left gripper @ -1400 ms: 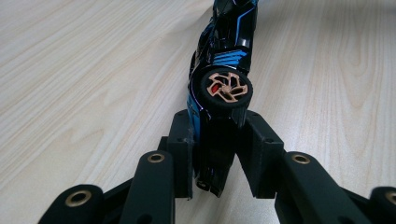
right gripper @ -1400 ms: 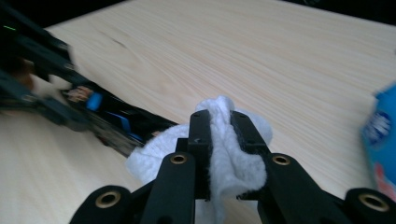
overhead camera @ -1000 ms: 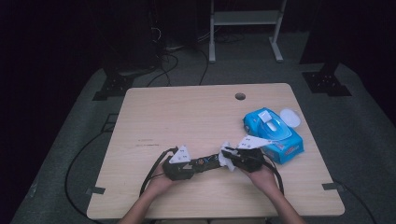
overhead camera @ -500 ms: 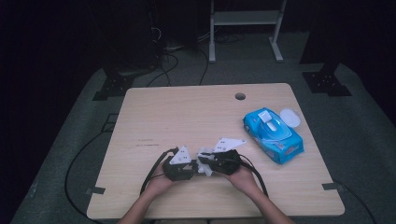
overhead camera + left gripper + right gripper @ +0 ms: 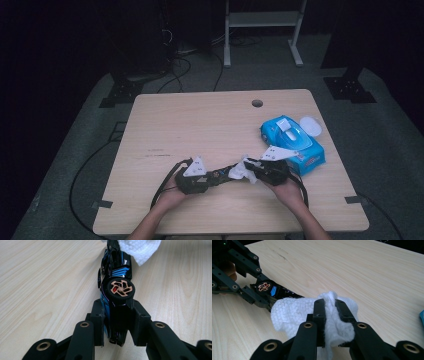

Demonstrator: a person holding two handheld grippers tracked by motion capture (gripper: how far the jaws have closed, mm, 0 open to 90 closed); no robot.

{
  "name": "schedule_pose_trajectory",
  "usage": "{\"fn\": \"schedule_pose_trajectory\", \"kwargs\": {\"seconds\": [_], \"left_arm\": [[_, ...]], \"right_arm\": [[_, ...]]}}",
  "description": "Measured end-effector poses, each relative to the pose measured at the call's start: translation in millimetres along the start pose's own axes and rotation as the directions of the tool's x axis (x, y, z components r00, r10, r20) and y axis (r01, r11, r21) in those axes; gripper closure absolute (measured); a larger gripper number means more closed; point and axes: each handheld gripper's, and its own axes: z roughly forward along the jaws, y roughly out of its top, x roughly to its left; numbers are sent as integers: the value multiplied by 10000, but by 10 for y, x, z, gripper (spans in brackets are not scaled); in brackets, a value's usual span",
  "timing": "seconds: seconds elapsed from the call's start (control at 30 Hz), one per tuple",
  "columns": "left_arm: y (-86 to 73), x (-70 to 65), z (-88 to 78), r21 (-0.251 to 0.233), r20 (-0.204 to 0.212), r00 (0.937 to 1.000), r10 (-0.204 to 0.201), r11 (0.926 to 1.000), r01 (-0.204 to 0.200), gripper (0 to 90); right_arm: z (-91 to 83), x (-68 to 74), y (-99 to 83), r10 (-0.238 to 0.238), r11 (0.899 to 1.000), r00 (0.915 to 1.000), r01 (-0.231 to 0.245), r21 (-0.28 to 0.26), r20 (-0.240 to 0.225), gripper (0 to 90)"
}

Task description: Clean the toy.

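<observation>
A black toy car (image 5: 116, 287) with blue stripes and copper-coloured wheels lies on its side between the jaws of my left gripper (image 5: 117, 323), which is shut on its rear half. My right gripper (image 5: 329, 312) is shut on a crumpled white wipe (image 5: 294, 312), and the wipe rests against the car's front end (image 5: 284, 293). In the high view the left gripper (image 5: 212, 179) and right gripper (image 5: 250, 172) face each other near the table's front edge, with the wipe (image 5: 240, 171) and car (image 5: 222, 175) between them.
A blue pack of wet wipes (image 5: 292, 142) with its white lid open lies on the wooden table (image 5: 200, 120) just right of my right hand. A cable hole (image 5: 257, 103) sits near the far edge. Cables trail off the front left.
My right gripper with the wipe moved left along the car half a second ago, then back right to the car's front end. The left gripper and the car have stayed still.
</observation>
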Motion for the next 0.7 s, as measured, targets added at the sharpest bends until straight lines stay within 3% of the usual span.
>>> {"fn": "schedule_pose_trajectory", "kwargs": {"seconds": [0.07,0.2,0.33,0.53,0.57,0.7], "left_arm": [[-4,5,-7,18,17,10000,1,10000,-1,685],[-15,13,-32,72,58,10000,-2,10000,2,684],[-28,29,-53,110,180,9998,-132,9999,130,683],[-33,32,-89,145,252,9996,-162,9998,158,672],[-13,38,-104,79,350,9988,-339,9994,337,612],[102,52,-73,211,624,9964,-581,9982,569,465]], "right_arm": [[7,-10,3,9,10000,10000,-9,-26,-55,797],[-35,-85,-3,185,9998,9993,-184,-65,310,797],[-90,-162,-32,659,9977,9969,-651,-213,434,797],[25,-59,-43,425,9991,9990,-425,5,127,792],[43,-27,-42,132,9999,9997,-132,16,224,792],[62,-44,-48,337,9994,9994,-337,-53,70,791]]}}
